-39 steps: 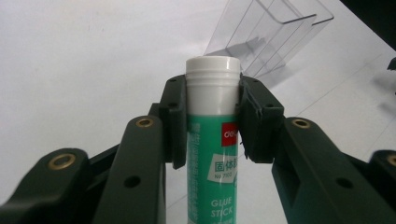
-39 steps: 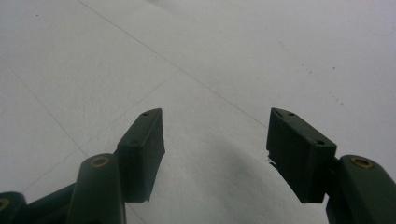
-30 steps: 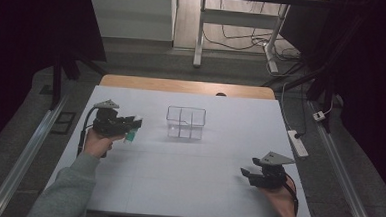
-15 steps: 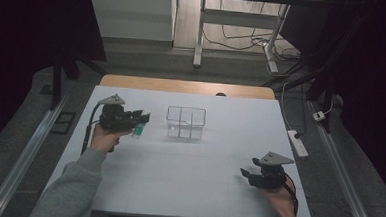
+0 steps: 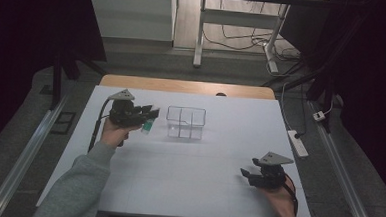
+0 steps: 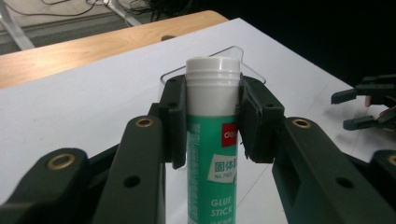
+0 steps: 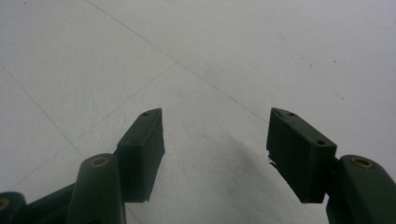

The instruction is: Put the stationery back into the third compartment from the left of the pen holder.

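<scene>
A green glue stick (image 6: 212, 154) with a white cap is clamped upright between the jaws of my left gripper (image 6: 211, 116). In the high view that left gripper (image 5: 150, 115) hovers over the white table just left of a clear plastic organiser box (image 5: 186, 122), with the glue stick (image 5: 148, 126) hanging below the jaws. The box's clear rim (image 6: 236, 50) shows behind the cap. My right gripper (image 5: 250, 175) rests near the table's front right, jaws open with nothing between them (image 7: 215, 149).
The white table surface (image 5: 187, 173) has a wooden strip (image 5: 182, 85) along its far edge. A power strip (image 5: 298, 143) lies at the right edge. Metal rails run along both sides. My right gripper (image 6: 359, 109) appears far off in the left gripper view.
My left gripper has carried the glue stick rightwards and slightly up, closer to the clear box. The right gripper has stayed where it was.
</scene>
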A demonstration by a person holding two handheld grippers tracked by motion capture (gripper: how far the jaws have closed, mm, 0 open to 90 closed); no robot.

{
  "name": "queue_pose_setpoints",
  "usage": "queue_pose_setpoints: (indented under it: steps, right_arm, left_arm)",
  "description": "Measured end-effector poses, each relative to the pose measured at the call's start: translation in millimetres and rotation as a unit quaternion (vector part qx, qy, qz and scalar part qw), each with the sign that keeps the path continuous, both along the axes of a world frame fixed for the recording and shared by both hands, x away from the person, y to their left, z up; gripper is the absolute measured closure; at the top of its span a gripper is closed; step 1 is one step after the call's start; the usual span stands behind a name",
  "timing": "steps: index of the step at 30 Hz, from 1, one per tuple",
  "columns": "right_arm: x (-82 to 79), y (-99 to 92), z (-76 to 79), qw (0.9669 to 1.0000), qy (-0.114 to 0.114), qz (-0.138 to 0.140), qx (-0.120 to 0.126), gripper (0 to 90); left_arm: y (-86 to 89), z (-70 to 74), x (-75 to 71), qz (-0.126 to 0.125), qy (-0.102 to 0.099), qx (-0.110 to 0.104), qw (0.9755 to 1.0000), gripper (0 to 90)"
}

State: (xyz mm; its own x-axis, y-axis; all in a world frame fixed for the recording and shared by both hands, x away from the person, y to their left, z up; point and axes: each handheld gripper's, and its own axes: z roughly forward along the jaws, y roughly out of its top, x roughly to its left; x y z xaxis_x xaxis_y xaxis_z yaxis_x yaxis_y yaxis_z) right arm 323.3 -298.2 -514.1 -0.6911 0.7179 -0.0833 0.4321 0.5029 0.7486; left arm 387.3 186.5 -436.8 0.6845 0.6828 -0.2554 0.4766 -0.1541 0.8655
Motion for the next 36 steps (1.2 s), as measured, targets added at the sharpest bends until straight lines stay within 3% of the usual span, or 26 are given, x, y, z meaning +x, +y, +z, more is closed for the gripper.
queue_pose_setpoints:
  steps: [6, 36]
  right_arm:
    - [0.3, 0.3, -0.8, 1.0000, 0.002, -0.001, -0.002, 36.2]
    - [0.6, 0.4, -1.5, 1.0000, 0.000, -0.002, -0.003, 36.1]
  left_arm:
    - [-9.7, 2.7, 6.7, -0.003, -0.004, -0.012, 0.9999, 64.6]
    - [-50.1, 15.9, 28.0, -0.026, -0.015, -0.013, 0.9995, 64.6]
